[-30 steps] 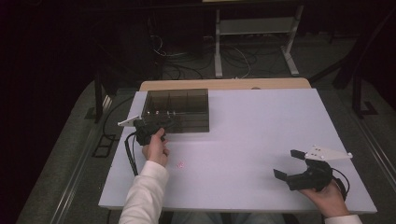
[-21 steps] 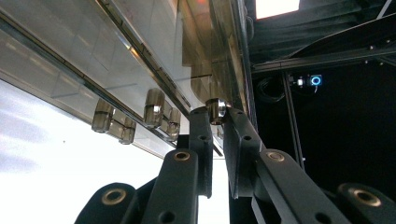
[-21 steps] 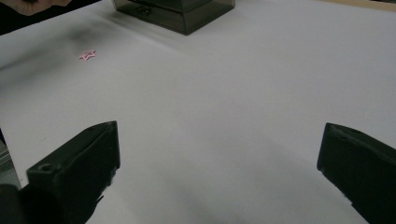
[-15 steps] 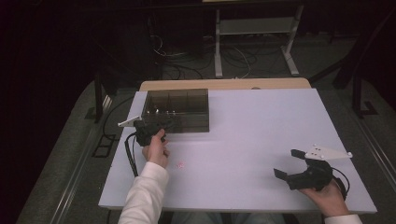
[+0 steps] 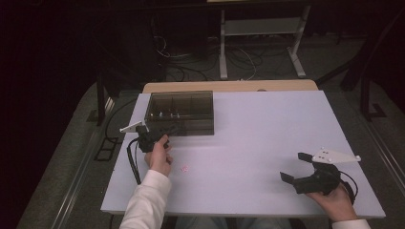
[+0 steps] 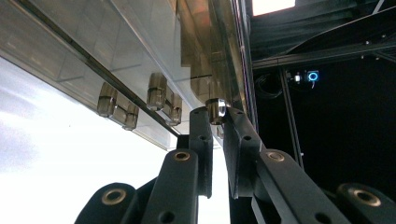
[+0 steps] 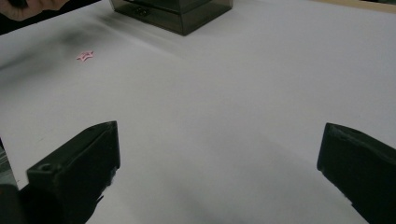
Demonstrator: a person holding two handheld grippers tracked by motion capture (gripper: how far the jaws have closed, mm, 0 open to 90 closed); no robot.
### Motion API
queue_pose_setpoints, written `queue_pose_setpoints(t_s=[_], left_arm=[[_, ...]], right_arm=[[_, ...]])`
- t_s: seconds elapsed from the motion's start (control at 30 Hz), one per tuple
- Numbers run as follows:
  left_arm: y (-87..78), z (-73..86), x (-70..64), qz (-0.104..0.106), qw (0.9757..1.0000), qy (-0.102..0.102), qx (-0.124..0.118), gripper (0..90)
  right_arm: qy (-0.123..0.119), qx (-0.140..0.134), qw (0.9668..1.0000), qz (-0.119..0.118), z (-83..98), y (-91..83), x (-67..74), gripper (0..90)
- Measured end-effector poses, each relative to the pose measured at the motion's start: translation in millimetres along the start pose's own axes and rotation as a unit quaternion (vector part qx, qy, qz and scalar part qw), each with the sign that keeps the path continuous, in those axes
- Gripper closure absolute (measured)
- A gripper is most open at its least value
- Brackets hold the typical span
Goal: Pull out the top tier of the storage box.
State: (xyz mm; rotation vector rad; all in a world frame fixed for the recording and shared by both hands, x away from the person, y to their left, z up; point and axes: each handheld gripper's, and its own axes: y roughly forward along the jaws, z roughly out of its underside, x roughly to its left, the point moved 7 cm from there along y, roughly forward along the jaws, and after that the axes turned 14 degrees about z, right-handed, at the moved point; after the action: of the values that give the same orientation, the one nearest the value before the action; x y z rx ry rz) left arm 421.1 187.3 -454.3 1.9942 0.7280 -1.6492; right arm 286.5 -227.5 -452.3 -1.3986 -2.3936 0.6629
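The smoky plastic box (image 5: 181,112) is sitting at the worktop's (image 5: 258,133) far left, its small latch (image 6: 216,109) being pinched by the nearly closed left tool (image 6: 216,114). The right tool (image 5: 302,168) is resting wide open, holding nothing, well apart near a pink star (image 7: 85,56).

The white tabletop (image 5: 258,129) carries a smoky transparent plastic compartment box (image 5: 181,112) at the left jaws and a small pink star (image 5: 184,168) nearby.
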Motion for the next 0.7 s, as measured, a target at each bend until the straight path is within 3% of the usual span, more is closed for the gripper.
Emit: queue_pose_setpoints(t_s=[0.7], left_arm=[[-8.5,8.3,-0.9,0.005,0.9999,0.007,0.009,81.6]], right_arm=[[0.0,0.001,1.0,0.0,0.1,0.4,-0.1,0.0]])
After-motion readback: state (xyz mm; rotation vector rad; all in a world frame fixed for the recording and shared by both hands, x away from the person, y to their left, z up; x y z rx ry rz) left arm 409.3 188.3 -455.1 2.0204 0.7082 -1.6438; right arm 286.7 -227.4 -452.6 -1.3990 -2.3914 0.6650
